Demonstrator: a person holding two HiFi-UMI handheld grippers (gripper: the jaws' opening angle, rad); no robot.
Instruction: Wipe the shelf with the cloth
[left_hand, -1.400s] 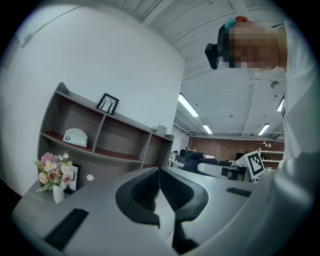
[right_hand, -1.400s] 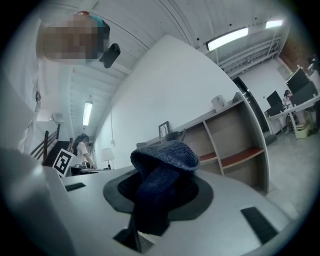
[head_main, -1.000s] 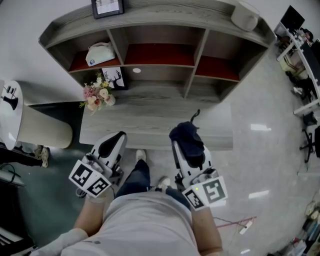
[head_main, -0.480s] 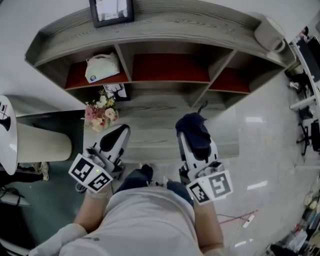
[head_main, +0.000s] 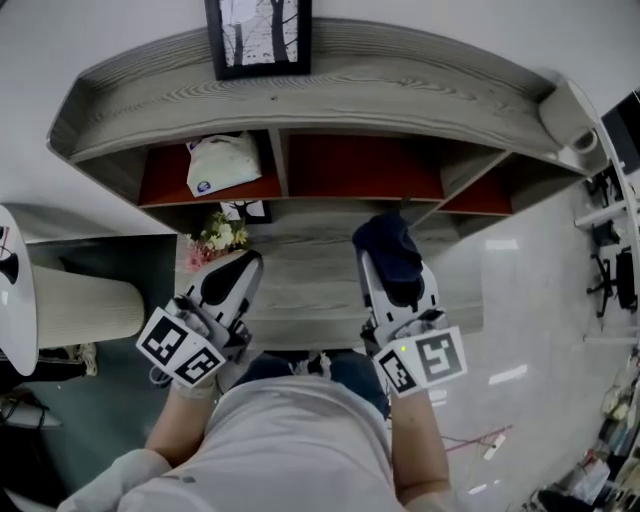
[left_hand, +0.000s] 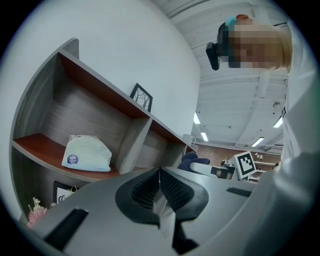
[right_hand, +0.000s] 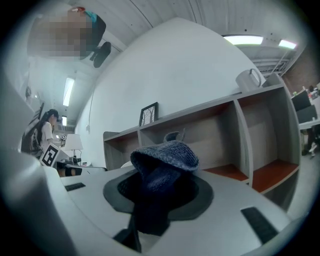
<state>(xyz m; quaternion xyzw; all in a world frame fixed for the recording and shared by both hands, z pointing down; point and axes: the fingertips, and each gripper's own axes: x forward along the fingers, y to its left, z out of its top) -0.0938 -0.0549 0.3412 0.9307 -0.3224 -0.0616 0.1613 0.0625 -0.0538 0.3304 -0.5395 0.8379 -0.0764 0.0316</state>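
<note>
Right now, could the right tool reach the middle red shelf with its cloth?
Probably yes: the right tool, shut on the cloth, points at the middle red shelf, and only bare grey ledge lies between them.

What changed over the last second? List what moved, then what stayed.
Both grippers advanced toward the shelf as the person stepped closer. The right gripper now carries the cloth above the lower ledge, in front of the middle compartment. The left gripper now appears beside the flowers. Nothing was taken or released. Unchanged: right jaws clamped on the cloth, left jaws shut and empty, white pouch in its compartment.
</note>
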